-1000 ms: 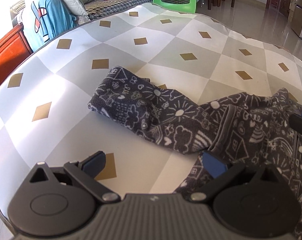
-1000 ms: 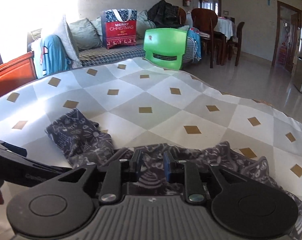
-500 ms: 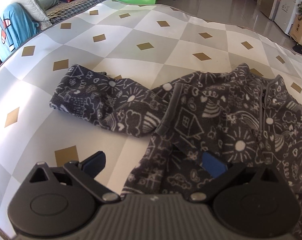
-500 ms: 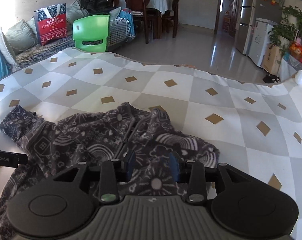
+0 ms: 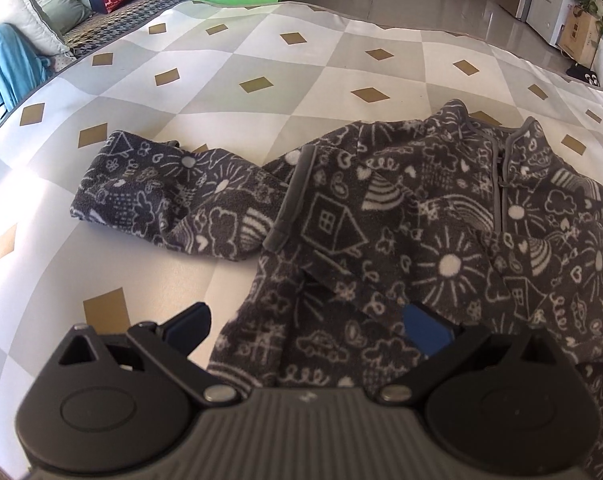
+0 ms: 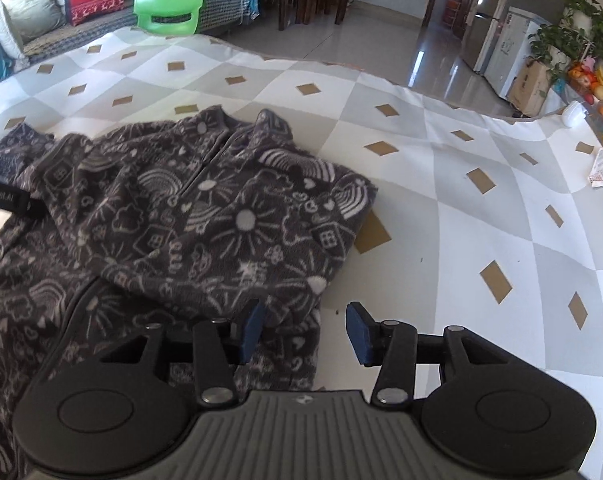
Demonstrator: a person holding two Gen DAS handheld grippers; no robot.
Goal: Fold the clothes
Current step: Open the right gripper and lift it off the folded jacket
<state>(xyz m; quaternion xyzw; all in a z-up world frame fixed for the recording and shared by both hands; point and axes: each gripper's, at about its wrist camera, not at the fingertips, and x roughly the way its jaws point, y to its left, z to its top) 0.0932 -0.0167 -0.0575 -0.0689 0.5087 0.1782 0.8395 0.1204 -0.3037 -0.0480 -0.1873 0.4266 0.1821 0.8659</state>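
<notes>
On the diamond-checked cloth [image 5: 261, 52], the doodle-print fleece [image 5: 401, 216] lies rumpled, left tongs [image 5: 305, 324] and right tongs [image 6: 303, 330] both released.

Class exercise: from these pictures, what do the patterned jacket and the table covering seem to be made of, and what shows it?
Jacket: probably fleece, matte dark grey with white doodle print; its surface looks napped and its folds soft and thick.
Table covering: probably vinyl or oilcloth, smooth with a slight sheen; it reflects light and carries a printed diamond pattern.

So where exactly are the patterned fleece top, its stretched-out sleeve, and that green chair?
Patterned fleece top [image 5: 449, 264], left wrist view: the white sun on its chest.
Sleeve [image 5: 169, 196], left wrist view: middle of the sleeve lying flat on the tablecloth.
Green chair [image 6: 169, 4], right wrist view: its backrest above the slot.
</notes>
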